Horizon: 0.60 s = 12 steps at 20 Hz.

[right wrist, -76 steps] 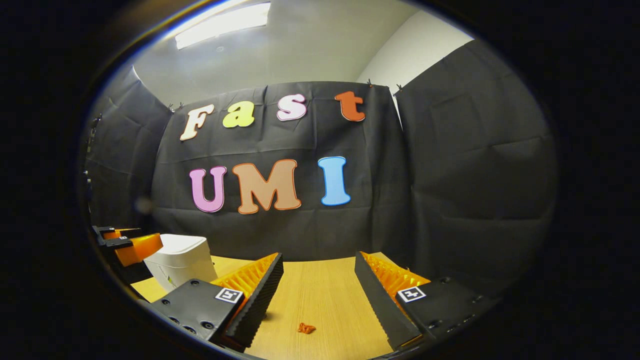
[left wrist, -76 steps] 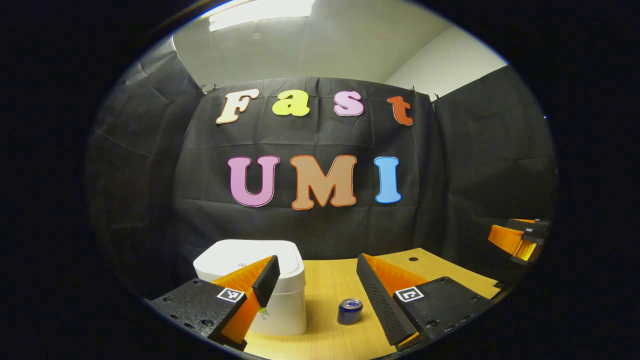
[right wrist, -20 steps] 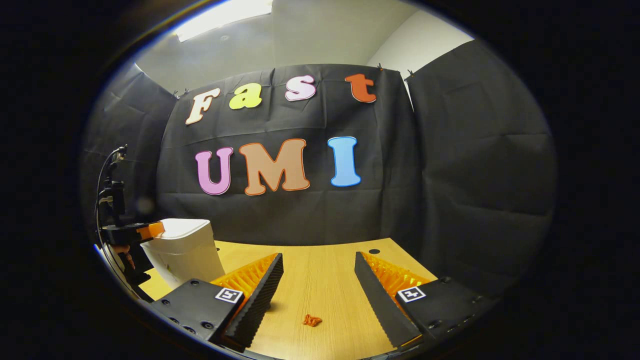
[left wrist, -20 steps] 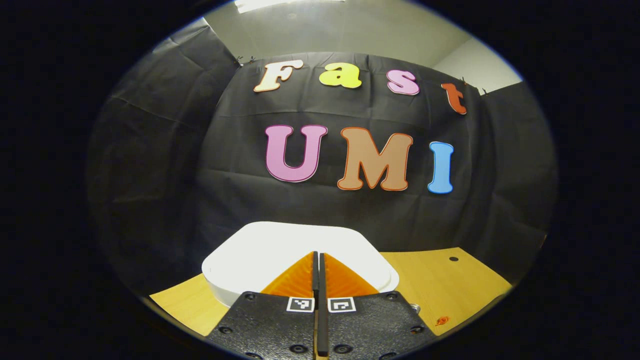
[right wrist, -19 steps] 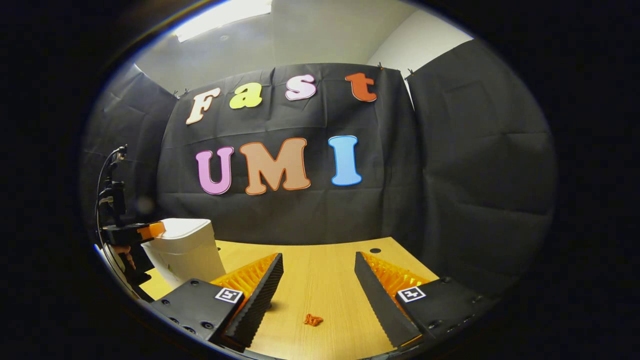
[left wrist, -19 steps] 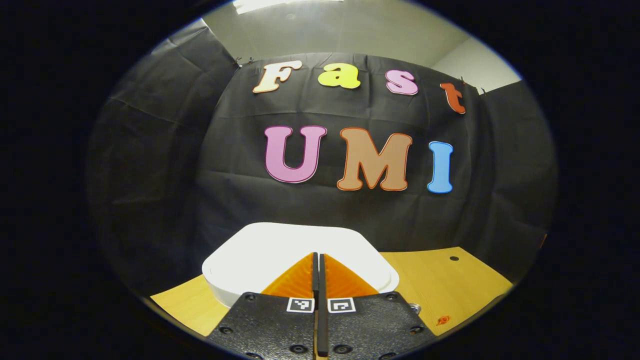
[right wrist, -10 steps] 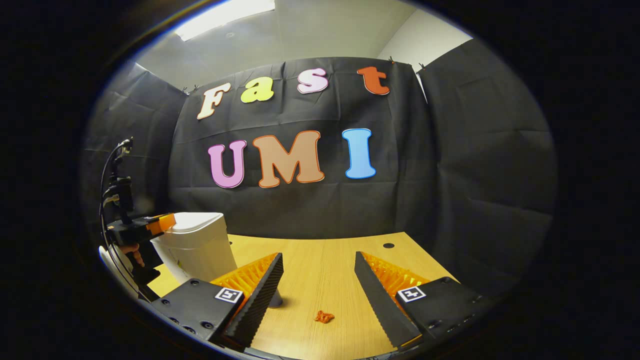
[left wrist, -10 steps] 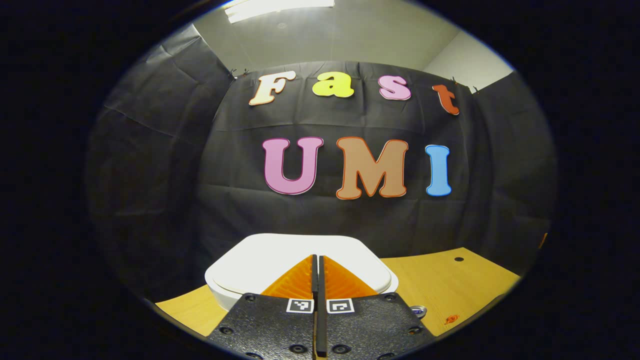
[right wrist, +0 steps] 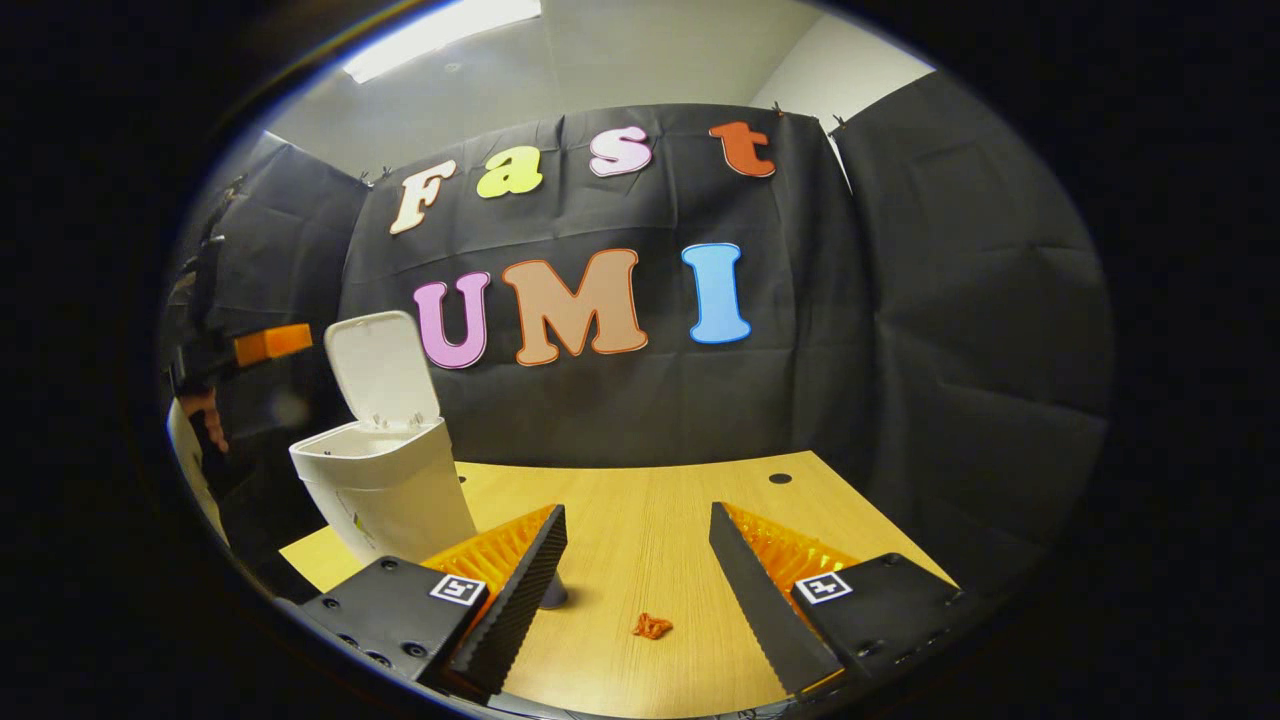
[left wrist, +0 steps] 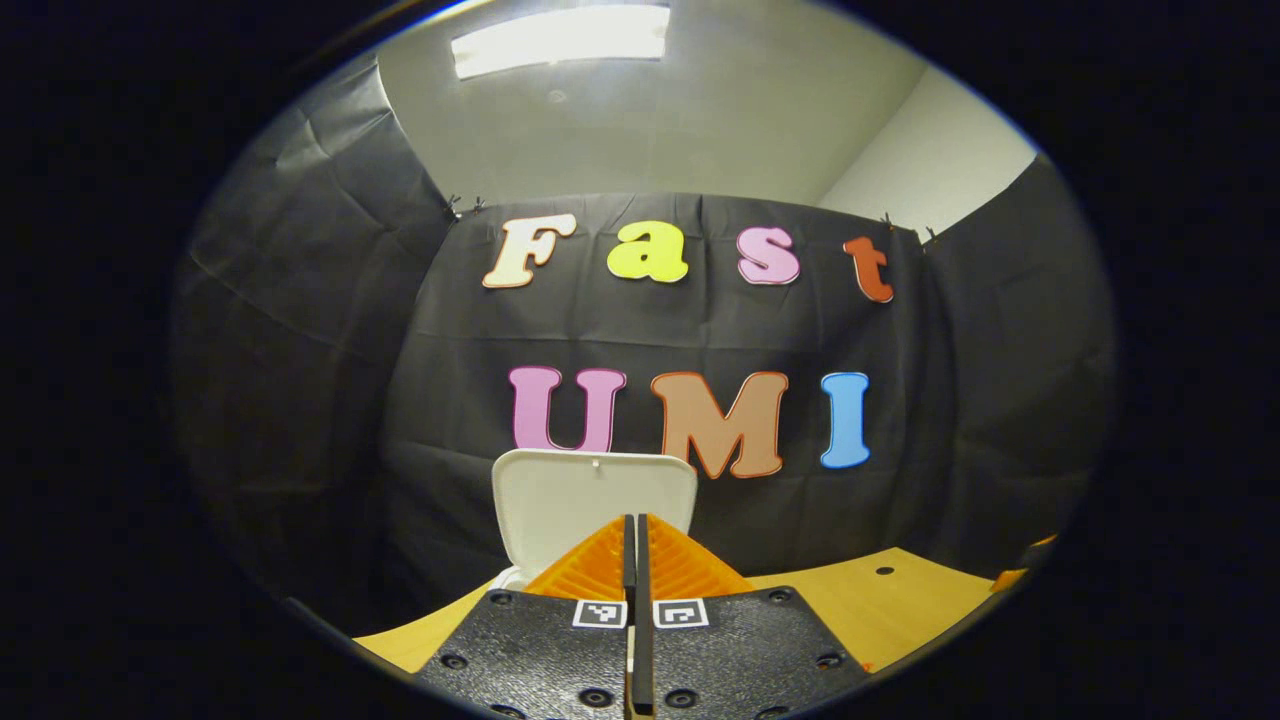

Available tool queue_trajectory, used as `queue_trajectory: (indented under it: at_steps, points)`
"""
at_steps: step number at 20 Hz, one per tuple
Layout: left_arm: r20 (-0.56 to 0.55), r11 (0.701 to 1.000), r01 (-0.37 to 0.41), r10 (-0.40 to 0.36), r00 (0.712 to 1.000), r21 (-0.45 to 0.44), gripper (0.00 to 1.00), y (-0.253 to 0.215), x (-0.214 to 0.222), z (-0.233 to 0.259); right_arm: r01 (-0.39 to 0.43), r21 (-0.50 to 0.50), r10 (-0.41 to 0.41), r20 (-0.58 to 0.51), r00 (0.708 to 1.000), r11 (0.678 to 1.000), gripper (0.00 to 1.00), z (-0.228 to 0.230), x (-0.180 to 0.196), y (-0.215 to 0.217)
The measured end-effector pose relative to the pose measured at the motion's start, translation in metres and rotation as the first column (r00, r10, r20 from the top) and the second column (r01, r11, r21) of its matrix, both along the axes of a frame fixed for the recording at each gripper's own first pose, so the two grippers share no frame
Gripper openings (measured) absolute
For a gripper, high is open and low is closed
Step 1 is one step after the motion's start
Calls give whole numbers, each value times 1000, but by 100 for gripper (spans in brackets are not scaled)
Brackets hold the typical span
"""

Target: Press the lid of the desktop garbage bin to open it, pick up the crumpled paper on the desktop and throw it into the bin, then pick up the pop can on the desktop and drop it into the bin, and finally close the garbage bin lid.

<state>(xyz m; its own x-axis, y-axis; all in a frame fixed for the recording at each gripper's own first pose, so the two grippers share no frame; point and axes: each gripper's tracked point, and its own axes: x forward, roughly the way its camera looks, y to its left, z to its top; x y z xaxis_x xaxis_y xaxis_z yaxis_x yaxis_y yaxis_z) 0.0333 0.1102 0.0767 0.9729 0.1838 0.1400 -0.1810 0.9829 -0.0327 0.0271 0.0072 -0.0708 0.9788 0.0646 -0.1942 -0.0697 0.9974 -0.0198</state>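
Note:
The white desktop bin [right wrist: 385, 495] stands at the table's left with its lid [right wrist: 375, 368] swung upright. In the left gripper view the raised lid [left wrist: 590, 492] stands just beyond my left gripper [left wrist: 632, 522], which is shut on nothing. That left gripper [right wrist: 270, 343] hangs up beside the lid, held by a hand [right wrist: 205, 420]. My right gripper [right wrist: 637, 515] is open low over the table. A small orange crumpled paper [right wrist: 652, 627] lies between its fingers, farther ahead. The pop can [right wrist: 552, 592] peeks out behind its left finger, mostly hidden.
The wooden table [right wrist: 650, 500] runs back to the black cloth wall and has a small dark hole [right wrist: 779, 478] near its far edge. An orange part of the right gripper [left wrist: 1030, 565] pokes in at the far right of the left gripper view.
The bin lid has sprung from flat to upright. My left gripper, still shut, has lifted off the lid and risen. The right gripper has barely moved.

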Motion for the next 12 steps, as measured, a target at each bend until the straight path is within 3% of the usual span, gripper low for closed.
queue_trajectory:
  at_steps: [4, 9, 10, 11, 12]
  points:
    - [18, 1000, 18, -18, 1000, -22, 0, -11, -20, 4, -18, 26, 18, 0, 1000, 1000, 96, -4, 1, 5]
    - [2, 999, -27, 27, 1000, -36, 0, -12, -46, -15, -30, 33, 31, -29, 999, 999, 96, -30, 16, 3]
    - [-5, 999, -30, 30, 1000, -38, 17, -13, -51, -18, -36, 28, 37, -39, 999, 999, 96, -37, 21, 4]
    - [-9, 999, -32, 32, 999, -29, 29, -14, -54, -21, -42, 22, 44, -53, 998, 999, 96, -47, 27, 3]
    - [-12, 999, -42, 42, 999, -14, 50, -12, -59, -22, -49, 17, 50, -71, 996, 999, 96, -57, 34, 2]
